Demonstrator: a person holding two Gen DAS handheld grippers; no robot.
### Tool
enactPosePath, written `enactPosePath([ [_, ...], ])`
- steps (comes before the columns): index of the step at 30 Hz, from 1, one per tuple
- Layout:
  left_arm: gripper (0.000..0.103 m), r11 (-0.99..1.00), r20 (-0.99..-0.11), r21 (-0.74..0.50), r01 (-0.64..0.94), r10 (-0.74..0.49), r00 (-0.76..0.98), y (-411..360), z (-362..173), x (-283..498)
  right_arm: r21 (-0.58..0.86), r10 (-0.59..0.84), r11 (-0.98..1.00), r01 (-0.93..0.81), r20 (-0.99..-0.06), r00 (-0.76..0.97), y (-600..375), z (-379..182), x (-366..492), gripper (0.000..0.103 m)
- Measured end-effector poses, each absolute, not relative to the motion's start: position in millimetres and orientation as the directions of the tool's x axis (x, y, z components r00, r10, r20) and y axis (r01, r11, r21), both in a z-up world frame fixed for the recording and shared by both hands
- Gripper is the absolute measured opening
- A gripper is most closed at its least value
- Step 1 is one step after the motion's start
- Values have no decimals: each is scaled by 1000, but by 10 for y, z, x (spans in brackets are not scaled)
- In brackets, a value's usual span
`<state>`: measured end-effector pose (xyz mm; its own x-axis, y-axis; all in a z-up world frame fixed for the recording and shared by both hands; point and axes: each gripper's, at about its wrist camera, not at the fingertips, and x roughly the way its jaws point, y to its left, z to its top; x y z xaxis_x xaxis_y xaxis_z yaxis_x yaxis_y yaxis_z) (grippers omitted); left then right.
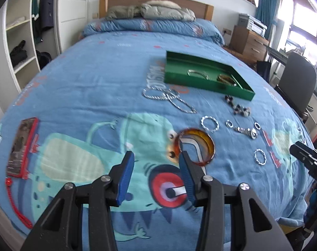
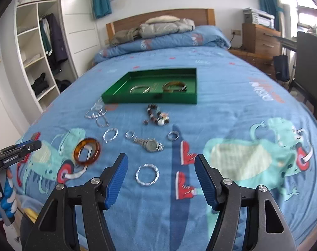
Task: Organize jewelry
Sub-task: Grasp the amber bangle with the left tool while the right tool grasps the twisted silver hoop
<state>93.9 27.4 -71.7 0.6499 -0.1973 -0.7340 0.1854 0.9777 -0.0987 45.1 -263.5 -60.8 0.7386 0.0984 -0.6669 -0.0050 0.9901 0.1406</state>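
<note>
A green tray [image 1: 175,77] [image 2: 150,99] lies on the blue bedspread and holds a silver bangle [image 2: 139,89] and an amber bangle [image 2: 174,86]. Loose on the bed lie an amber bangle [image 1: 208,144] [image 2: 87,151], silver twisted rings [image 2: 147,174] [image 1: 209,123], a silver watch [image 2: 149,144], a bead bracelet [image 2: 158,118] and a silver chain [image 1: 169,97]. My left gripper [image 1: 157,156] is open, its right finger at the amber bangle's near edge. My right gripper [image 2: 161,160] is open above a twisted ring.
A red-framed card with a red cord [image 1: 21,146] lies at the bed's left. Jackets [image 1: 158,10] lie at the headboard. Wardrobe shelves [image 2: 35,58] stand left; a wooden drawer unit [image 2: 261,39] and chair [image 1: 296,83] stand right.
</note>
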Motion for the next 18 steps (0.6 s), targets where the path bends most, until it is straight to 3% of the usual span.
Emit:
enactPosePath([
  [4, 42, 975, -763, -96, 203, -203, 613, 72, -886, 1105, 129, 130, 990, -55, -693, 709, -2536, -790, 517, 56],
  [18, 42, 982, -838, -57, 179, -145, 526, -133, -1289, 1497, 119, 177, 984, -134, -759, 626, -2412, -1219, 843, 54],
])
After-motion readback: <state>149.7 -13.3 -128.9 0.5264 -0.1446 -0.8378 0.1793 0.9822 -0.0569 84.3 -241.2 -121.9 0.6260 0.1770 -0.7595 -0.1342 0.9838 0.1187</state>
